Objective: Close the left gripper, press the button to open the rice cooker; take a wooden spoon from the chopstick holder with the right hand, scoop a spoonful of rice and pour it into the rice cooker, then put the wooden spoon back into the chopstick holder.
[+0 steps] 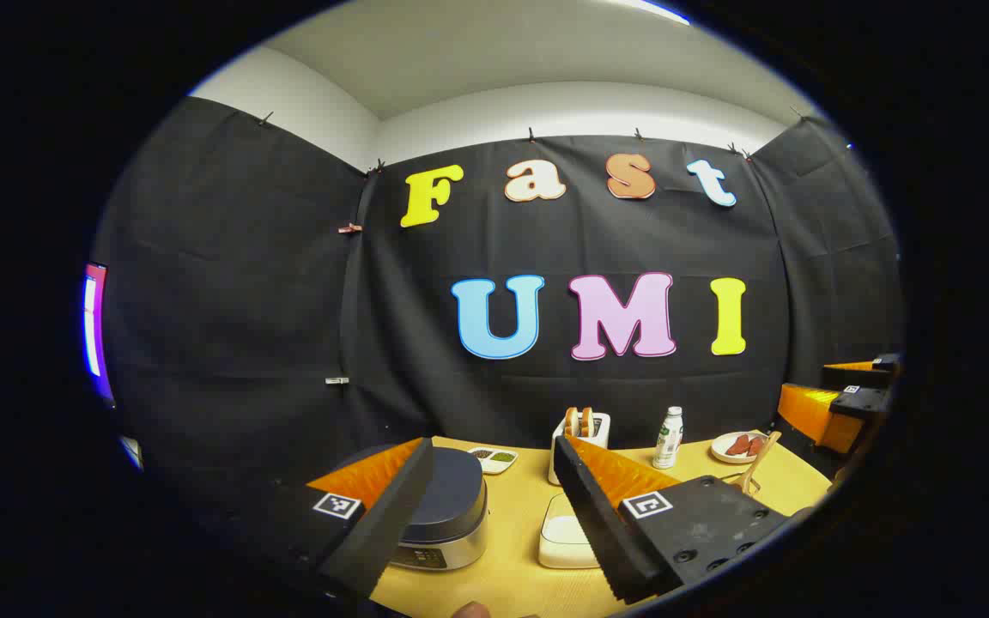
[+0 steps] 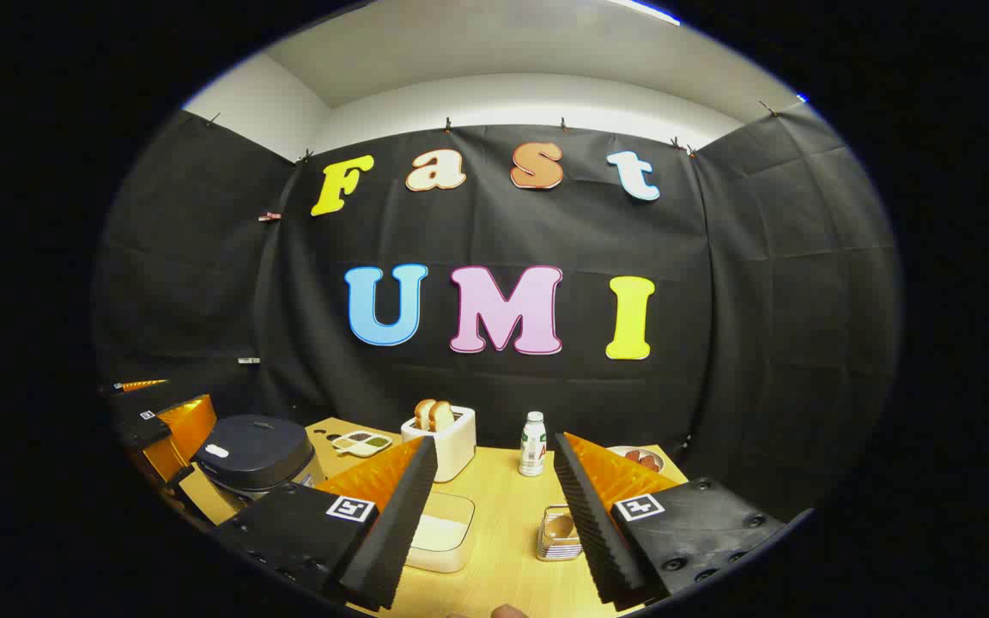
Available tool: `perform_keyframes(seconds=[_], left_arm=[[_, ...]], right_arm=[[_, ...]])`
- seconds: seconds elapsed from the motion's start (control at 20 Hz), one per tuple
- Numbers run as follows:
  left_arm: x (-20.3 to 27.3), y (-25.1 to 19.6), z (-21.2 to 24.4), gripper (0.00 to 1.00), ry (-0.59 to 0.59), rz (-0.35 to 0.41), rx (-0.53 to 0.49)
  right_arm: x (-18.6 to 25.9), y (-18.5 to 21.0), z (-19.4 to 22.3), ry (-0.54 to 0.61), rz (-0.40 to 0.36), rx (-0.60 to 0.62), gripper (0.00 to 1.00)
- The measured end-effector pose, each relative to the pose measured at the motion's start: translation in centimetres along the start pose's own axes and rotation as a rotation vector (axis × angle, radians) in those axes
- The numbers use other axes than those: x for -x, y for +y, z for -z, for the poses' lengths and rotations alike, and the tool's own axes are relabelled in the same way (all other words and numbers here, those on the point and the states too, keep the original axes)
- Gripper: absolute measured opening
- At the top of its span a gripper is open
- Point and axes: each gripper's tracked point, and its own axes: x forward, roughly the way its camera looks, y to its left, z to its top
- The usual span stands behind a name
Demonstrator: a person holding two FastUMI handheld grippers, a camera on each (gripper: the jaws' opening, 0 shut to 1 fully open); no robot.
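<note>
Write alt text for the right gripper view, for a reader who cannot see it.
The right gripper hovers open above a wooden table, holding nothing. Between its fingers lie a white container of rice and a chopstick holder. Farther back stand a closed rice cooker at left, a toaster with bread, and a small bottle.

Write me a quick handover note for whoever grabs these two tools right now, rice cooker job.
Left tool: open, holding nothing, raised above the table's near edge, in front of the rice cooker.
Right tool: open, holding nothing, raised over the rice container and chopstick holder.
Rice cooker: at the table's left end, lid down.
Wooden spoon: in the chopstick holder, handle sticking up.
Done: nothing yet.
Left: close the left tool and press the cooker's button; take the spoon with the right, scoop rice, pour it into the cooker, put the spoon back.
</note>
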Motion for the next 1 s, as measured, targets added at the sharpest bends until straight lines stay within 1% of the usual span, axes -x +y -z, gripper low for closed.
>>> perform_keyframes(seconds=[0.1, 0.3, 1.0], left_arm=[[-0.3, -0.1, 0.4, 0.95, 0.014, 0.003, -0.003], [-0.6, 0.2, 0.6, 0.95, 0.022, -0.008, -0.001], [-1.3, 1.0, 1.0, 0.95, 0.037, -0.011, 0.006]], right_arm=[[-0.1, 0.0, -0.1, -0.005, 0.000, 0.011, 0.86], [0.0, 0.9, -0.3, -0.011, -0.028, 0.025, 0.87], [0.0, 2.0, -0.4, -0.014, -0.038, 0.037, 0.88]])
